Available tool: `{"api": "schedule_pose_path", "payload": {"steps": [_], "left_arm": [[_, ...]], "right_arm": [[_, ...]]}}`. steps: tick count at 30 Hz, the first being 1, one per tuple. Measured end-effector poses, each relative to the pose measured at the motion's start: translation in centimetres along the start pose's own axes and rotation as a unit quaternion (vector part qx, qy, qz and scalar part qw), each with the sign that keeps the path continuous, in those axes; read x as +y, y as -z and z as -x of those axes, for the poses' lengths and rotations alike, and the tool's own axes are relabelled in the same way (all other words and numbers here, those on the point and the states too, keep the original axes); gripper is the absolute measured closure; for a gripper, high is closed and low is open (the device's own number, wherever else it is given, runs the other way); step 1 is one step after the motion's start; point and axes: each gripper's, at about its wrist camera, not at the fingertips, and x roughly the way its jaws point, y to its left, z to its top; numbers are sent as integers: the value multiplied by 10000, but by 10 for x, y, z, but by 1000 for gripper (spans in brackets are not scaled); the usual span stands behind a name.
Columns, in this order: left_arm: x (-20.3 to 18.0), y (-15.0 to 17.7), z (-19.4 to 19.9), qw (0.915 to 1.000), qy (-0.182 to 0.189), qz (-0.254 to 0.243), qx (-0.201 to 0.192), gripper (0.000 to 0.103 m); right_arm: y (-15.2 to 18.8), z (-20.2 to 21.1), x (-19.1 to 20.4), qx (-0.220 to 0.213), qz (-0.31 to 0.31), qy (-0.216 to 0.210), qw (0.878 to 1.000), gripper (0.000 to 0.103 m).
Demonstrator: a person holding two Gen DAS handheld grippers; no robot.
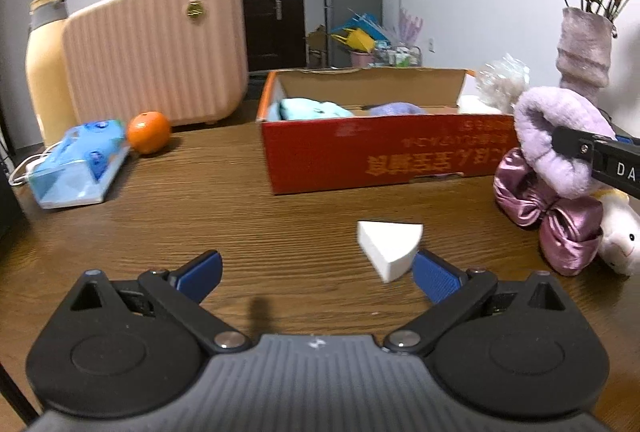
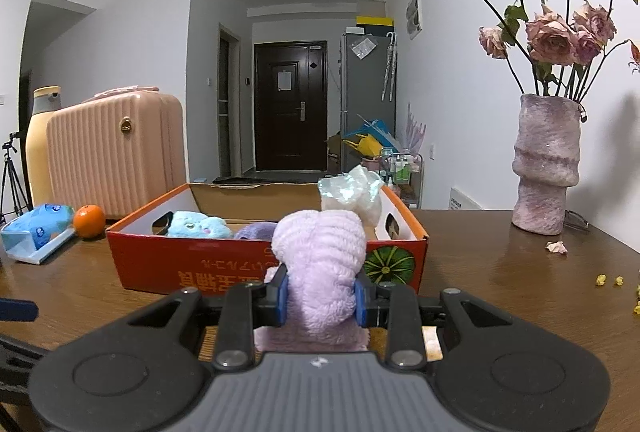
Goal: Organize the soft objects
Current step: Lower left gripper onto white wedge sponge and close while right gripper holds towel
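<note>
The red cardboard box (image 1: pixel 372 152) carries yellow Chinese characters printed upside down along its near wall, too distorted to read, and a picture of a green pumpkin (image 2: pixel 389 265) at the right end. The letters "DA" show in white on the right gripper's black finger, at the right edge of the left wrist view.

The right gripper (image 2: pixel 320 298) is clenched on a lilac fluffy cloth (image 2: pixel 320 268), its blue pads pressing both sides, held just in front of the box. The left gripper (image 1: pixel 316 272) stands wide apart low over the wooden table (image 1: pixel 200 208), holding nothing; a white wedge sponge (image 1: pixel 388 246) lies just beside its right pad, whether touching I cannot tell.

Inside the box lie a light blue plush toy (image 2: pixel 198 226) at the left and a purple soft item (image 2: pixel 256 231) in the middle. A crinkly clear bag (image 2: pixel 354 192) sits at its far right corner. Pink satin scrunchies (image 1: pixel 548 208) and a white plush (image 1: pixel 622 236) rest on the table, right of the box.
</note>
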Motion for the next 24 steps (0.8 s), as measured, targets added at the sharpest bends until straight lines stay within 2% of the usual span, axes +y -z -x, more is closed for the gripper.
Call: {"api": "schedule_pose_path", "payload": {"steps": [9,13,16,18,24], "left_arm": [[-21,-9,-22,9996,166,-105,213,0],[-28,-11,-30,9994,127,-193,257,0],[-30,-13,-34,9992,188,-196,292,4],[-32,-14,-36,9991,203,-220,301,7],[-36,-15,-40,9986,282,-263,355,33]], "right_arm": [[2,-2,0,30,-6,35,10000,73],[2,-3,0,46,-6,64,10000,73],[2,-4,0,53,-5,77,10000,73],[2,-4,1,45,0,78,10000,73],[3,-4,0,36,16,83,10000,73]]}}
